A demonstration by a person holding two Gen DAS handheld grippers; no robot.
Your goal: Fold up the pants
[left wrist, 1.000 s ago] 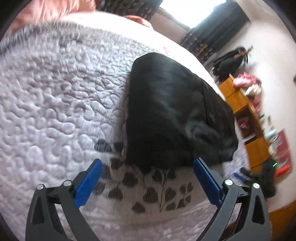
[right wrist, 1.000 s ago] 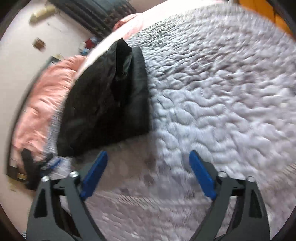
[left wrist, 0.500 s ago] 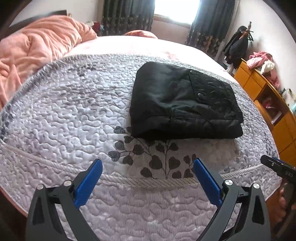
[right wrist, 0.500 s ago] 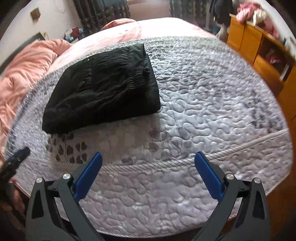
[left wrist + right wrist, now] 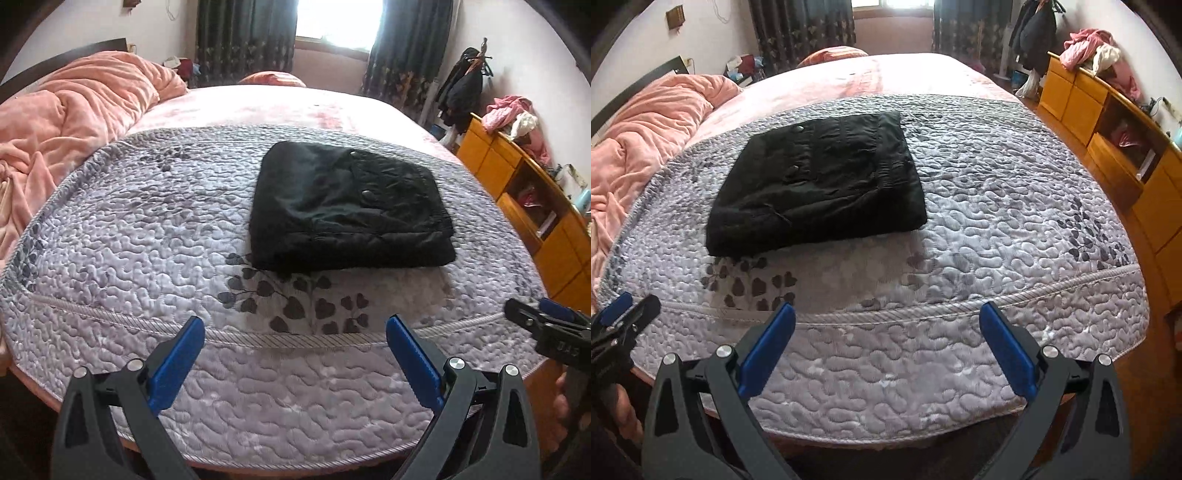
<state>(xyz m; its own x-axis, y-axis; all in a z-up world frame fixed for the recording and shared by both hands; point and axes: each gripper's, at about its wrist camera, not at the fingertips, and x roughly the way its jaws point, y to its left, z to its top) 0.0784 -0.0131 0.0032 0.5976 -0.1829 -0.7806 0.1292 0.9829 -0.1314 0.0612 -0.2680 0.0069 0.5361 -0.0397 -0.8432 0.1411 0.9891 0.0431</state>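
The black pants [image 5: 347, 210] lie folded into a compact rectangle on the grey quilted bedspread [image 5: 147, 236]; they also show in the right wrist view [image 5: 816, 184]. My left gripper [image 5: 293, 362] is open and empty, held over the near edge of the bed, well short of the pants. My right gripper [image 5: 886, 350] is open and empty, also back at the near bed edge. Each gripper shows at the edge of the other's view: the right one [image 5: 546, 325] and the left one [image 5: 620, 317].
A pink blanket [image 5: 62, 110] is heaped at the left of the bed. An orange wooden cabinet [image 5: 535, 192] with clothes on top stands at the right. Dark curtains and a window [image 5: 332, 18] are at the far wall. The bedspread hangs over the near bed edge [image 5: 886, 424].
Both grippers have pulled back and up from close over the pants to the near bed edge. The folded pants stay put on the bedspread.
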